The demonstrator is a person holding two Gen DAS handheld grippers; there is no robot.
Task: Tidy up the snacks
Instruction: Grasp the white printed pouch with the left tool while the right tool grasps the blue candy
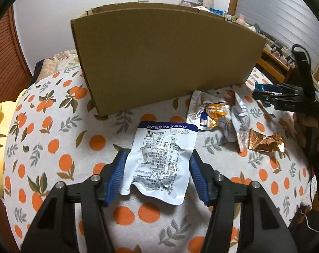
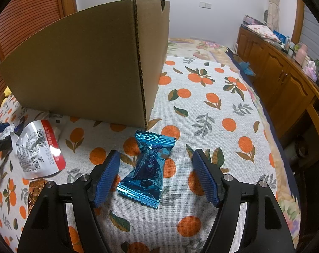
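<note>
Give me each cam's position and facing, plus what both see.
Left wrist: on the left gripper, looking forward over its open fingers at a white packet and the box; the right gripper shows at right.
Right wrist: on the right gripper, looking forward over open fingers at a blue candy and the box's corner.
Shared: box, orange-print cloth.
</note>
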